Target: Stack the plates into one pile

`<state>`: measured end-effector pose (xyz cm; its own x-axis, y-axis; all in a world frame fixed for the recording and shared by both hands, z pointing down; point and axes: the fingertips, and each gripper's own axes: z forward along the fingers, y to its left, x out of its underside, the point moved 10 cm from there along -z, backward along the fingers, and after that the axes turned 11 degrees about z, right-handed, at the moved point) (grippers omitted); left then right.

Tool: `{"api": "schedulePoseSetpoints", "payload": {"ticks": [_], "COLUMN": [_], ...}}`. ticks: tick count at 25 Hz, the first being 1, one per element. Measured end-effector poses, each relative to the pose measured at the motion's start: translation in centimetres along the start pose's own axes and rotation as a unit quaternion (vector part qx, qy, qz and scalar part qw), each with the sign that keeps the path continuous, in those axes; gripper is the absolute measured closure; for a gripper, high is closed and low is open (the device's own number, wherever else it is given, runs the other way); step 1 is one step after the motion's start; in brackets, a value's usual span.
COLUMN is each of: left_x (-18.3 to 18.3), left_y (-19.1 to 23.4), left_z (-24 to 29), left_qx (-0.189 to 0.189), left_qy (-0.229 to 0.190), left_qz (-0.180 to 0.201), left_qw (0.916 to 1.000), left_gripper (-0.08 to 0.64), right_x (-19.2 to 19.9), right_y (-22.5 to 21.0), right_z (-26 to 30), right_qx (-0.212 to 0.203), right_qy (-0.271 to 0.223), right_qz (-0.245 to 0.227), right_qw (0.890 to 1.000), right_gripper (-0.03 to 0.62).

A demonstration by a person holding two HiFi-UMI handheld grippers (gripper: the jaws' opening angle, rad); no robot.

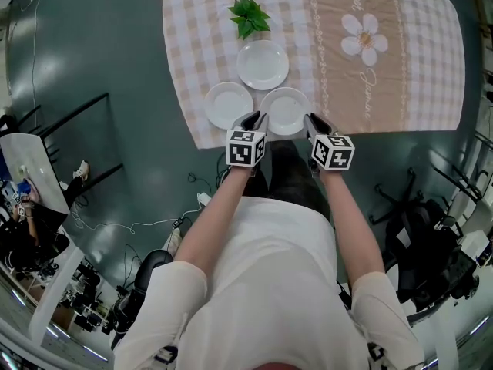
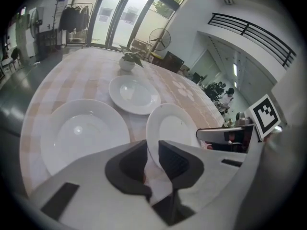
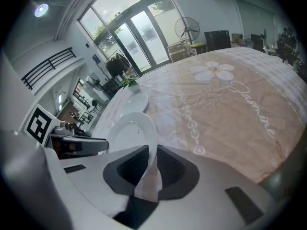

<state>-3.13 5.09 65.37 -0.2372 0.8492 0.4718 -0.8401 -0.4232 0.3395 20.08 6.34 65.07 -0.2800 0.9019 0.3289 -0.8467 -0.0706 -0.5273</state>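
Three white plates lie on a checked tablecloth (image 1: pixel 192 21). The near right plate (image 1: pixel 285 111) is held from both sides. My left gripper (image 1: pixel 255 119) is shut on its left rim and my right gripper (image 1: pixel 313 121) on its right rim. In the left gripper view the rim of this plate (image 2: pixel 175 126) runs between the dark pads of the left gripper (image 2: pixel 152 151). The right gripper view shows the same plate (image 3: pixel 132 131) tilted up, its edge pinched in the right gripper (image 3: pixel 152 161). The near left plate (image 1: pixel 228 105) and the far plate (image 1: pixel 263 64) lie flat.
A small green plant (image 1: pixel 248 15) stands just beyond the far plate. The cloth's right part carries a white flower print (image 1: pixel 363 37) and is bare. The table's near edge (image 1: pixel 254 143) runs right under my grippers. Cables and chairs sit on the floor around.
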Motion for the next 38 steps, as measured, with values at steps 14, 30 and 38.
{"api": "schedulePoseSetpoints", "payload": {"ticks": [14, 30, 38], "left_x": [0.9, 2.9, 4.0], "left_y": [4.6, 10.1, 12.2], "left_z": [-4.5, -6.9, -7.3], "left_qx": [-0.031, -0.058, -0.075], "left_qy": [-0.024, -0.026, -0.015], "left_qz": [-0.031, -0.068, -0.075], "left_qw": [0.9988, 0.9956, 0.9942], "left_gripper": [0.483, 0.483, 0.482], "right_x": [-0.2, 0.1, 0.5], "right_y": [6.1, 11.2, 13.0], "right_z": [2.4, 6.9, 8.8], "right_qx": [-0.024, -0.047, -0.057], "right_qy": [0.025, 0.054, 0.072], "right_qz": [-0.040, -0.070, -0.097], "right_qw": [0.999, 0.995, 0.991], "right_gripper": [0.517, 0.517, 0.517]}}
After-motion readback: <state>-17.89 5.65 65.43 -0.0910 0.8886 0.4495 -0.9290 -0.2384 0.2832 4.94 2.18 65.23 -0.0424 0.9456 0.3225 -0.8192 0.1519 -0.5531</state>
